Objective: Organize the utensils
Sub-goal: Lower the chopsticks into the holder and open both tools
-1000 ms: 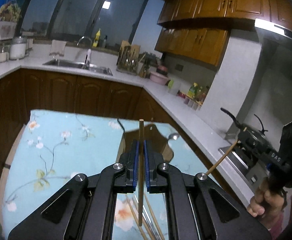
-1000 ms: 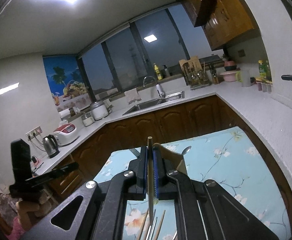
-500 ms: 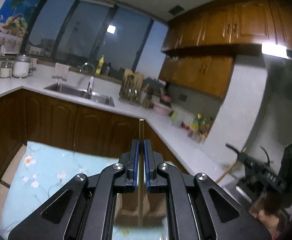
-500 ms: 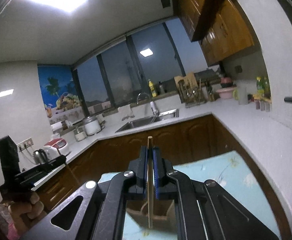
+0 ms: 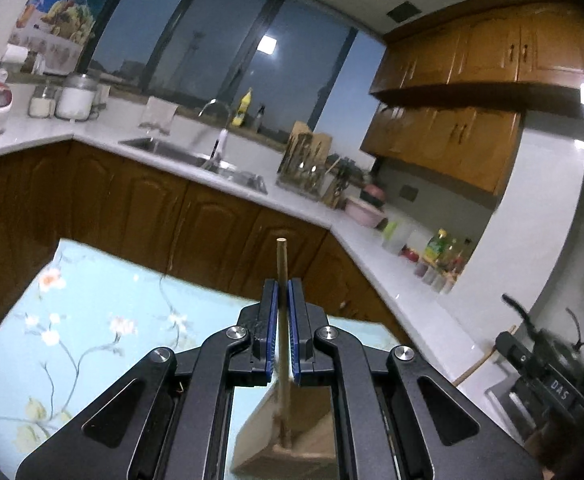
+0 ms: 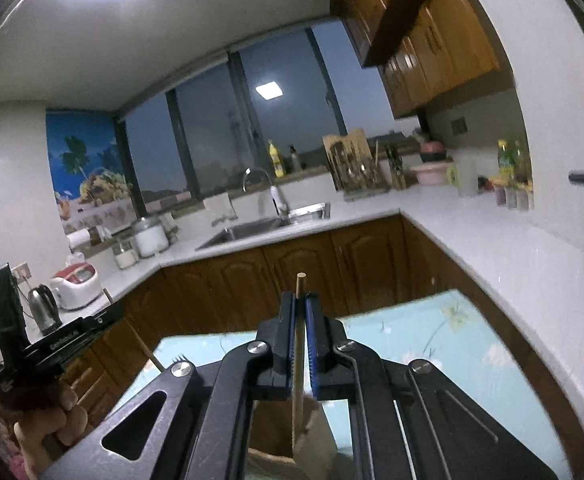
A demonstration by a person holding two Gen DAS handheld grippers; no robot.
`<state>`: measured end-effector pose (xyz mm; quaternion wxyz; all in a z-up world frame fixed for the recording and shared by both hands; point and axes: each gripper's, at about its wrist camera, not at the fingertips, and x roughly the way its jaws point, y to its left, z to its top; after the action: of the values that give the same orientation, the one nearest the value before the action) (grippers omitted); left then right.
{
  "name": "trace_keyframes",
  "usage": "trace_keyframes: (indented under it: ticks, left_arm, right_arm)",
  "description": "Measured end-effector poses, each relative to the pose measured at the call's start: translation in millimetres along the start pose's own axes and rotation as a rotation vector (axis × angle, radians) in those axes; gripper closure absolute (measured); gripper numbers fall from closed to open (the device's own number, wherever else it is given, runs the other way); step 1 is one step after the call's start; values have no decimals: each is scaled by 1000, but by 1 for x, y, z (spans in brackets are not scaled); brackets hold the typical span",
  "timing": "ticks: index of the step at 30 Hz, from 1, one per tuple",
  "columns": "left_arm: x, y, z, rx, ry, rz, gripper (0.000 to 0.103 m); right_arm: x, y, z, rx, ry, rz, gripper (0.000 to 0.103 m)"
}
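My left gripper (image 5: 283, 286) is shut on a wooden chopstick (image 5: 281, 264) held upright. The chopstick's lower end reaches into a brown open-topped holder (image 5: 259, 440) right below the jaws. My right gripper (image 6: 300, 300) is shut on a second chopstick (image 6: 299, 288), also upright, whose lower end dips into the same holder (image 6: 316, 428). Each gripper appears in the other's view: the right gripper (image 5: 548, 380) at the far right, the left gripper (image 6: 51, 344) at the far left, gripped by a hand (image 6: 51, 432).
The holder stands on a table with a light-blue floral cloth (image 5: 71, 320). Fork tines (image 6: 179, 358) show at the cloth's left edge. Brown cabinets under a white counter (image 5: 372, 248) with a sink (image 5: 195, 156) wrap around behind. A pan handle (image 5: 516, 308) sticks out at the right.
Both grippers carried their chopsticks forward and down. The holder, ahead of the jaws a second ago, now sits right under them with the chopstick ends inside. The loose utensils on the cloth have dropped from view.
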<state>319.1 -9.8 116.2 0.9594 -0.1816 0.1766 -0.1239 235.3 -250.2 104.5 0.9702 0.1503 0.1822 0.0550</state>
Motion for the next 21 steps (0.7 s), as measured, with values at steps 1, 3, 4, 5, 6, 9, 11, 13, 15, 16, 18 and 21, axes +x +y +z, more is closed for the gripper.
trace_keyframes:
  ticks: [1, 3, 4, 5, 6, 9, 11, 13, 15, 16, 18, 21]
  left_arm:
    - [2, 2, -6, -1, 11, -1, 98]
    - [6, 2, -15, 14, 34, -4, 98]
    - [7, 1, -18, 25, 44, -7, 98]
    - [9, 1, -19, 34, 52, -10, 98]
    - [11, -1, -22, 47, 64, -11, 98]
    - [13, -7, -29, 95, 82, 5, 97]
    - [12, -7, -29, 97, 90, 2, 97]
    - [13, -8, -26, 96, 101, 2, 97]
    - [14, -8, -24, 98, 110, 5, 97]
    - [13, -8, -24, 100, 115, 5, 97]
    - [13, -8, -23, 93, 127, 10, 96]
    - [7, -8, -20, 74, 127, 6, 79]
  right_arm:
    - [4, -1, -6, 4, 13, -2, 98]
    - [10, -5, -15, 15, 41, -2, 98]
    - [12, -6, -17, 20, 50, -2, 98]
    - [13, -7, -20, 25, 56, -3, 97]
    - [12, -8, -22, 25, 51, -8, 97]
    - [10, -12, -19, 38, 64, -5, 97]
    - [12, -13, -16, 41, 77, -7, 97]
    - [14, -15, -14, 53, 87, -2, 97]
    - [16, -17, -14, 70, 98, 1, 97]
    - [16, -18, -13, 77, 103, 4, 97]
    - [18, -20, -13, 86, 112, 10, 93]
    - [18, -23, -11, 108, 132, 36, 87]
